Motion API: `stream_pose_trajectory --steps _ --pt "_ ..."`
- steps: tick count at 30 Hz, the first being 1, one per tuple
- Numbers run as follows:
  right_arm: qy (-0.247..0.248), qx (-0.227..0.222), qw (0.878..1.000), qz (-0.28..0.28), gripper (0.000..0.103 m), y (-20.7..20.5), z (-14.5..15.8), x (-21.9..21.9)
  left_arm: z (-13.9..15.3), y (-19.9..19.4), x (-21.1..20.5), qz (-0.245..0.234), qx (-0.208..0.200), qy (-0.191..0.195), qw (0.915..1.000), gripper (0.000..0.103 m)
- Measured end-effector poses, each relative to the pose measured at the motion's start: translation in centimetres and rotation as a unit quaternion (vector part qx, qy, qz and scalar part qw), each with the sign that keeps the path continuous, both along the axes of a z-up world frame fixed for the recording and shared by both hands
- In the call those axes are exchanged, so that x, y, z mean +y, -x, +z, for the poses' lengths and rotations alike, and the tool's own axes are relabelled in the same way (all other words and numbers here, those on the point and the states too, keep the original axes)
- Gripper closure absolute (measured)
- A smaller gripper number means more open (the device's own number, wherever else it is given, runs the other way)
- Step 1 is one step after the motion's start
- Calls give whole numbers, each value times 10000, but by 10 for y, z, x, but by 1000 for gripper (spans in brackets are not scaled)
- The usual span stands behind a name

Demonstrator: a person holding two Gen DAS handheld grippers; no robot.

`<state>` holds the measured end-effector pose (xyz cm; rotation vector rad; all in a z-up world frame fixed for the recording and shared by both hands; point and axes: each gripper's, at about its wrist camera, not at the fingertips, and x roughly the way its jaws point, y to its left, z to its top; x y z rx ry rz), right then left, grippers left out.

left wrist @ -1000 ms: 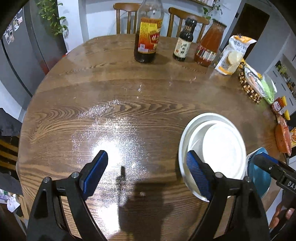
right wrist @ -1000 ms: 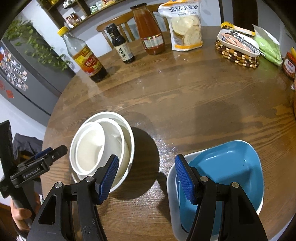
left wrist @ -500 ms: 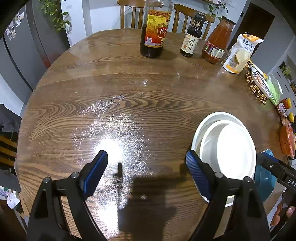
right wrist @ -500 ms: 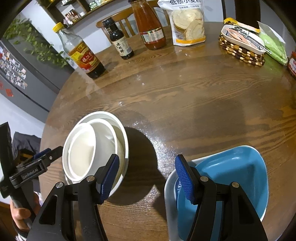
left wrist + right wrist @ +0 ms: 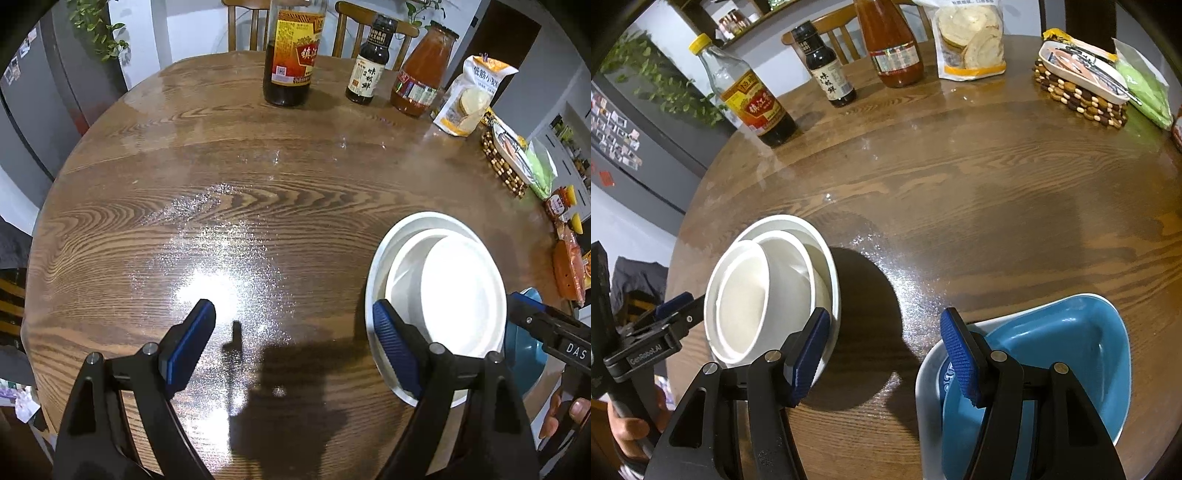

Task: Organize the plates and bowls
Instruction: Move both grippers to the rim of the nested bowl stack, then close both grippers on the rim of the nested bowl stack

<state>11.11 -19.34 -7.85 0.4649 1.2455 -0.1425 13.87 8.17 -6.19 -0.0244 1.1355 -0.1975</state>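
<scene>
- Round wooden table [image 5: 229,177]: spread out ahead of both tools; bottles, a snack bag and a beaded trivet ranged along the far edge, well apart from the dishes.
- White stack [image 5: 775,284]: wide plate at the bottom, two white bowls nested inside; ahead-left of the right gripper [image 5: 886,358], ahead-right of the left gripper [image 5: 291,347], partly behind its right finger.
- Blue stack: blue bowl [image 5: 1052,354] seated in a pale plate [image 5: 925,373]; just ahead-right of the right gripper, right finger overlapping its rim in view.
- Left gripper: fingers spread wide, nothing between, hovering over bare wood.
- Right gripper: fingers spread wide, nothing between, gap centred on bare table between the two stacks.
- Progress, judged: dishes already gathered into two nested stacks; no loose plate or bowl visible. Likely near complete; merging or relocating the stacks possibly left, not determinable.
</scene>
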Motion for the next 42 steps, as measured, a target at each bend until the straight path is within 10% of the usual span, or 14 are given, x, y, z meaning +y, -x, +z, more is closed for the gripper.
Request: stream_pose_trajectory --steps 14,18,25,42 --pt "60 70 9999 130 39 -6 -3 2 -10 -6 -2 -59 202 -83 9997 15" --pt "-200 -120 9994 239 70 -6 -1 9 -11 -10 -1 -93 369 13 9993 19" --pt "-135 -246 9990 360 90 -9 4 22 -2 0 -17 -347 144 39 9993 62" --pt "-135 -342 9993 41 91 -6 4 24 0 8 -38 -461 -201 -173 9986 99"
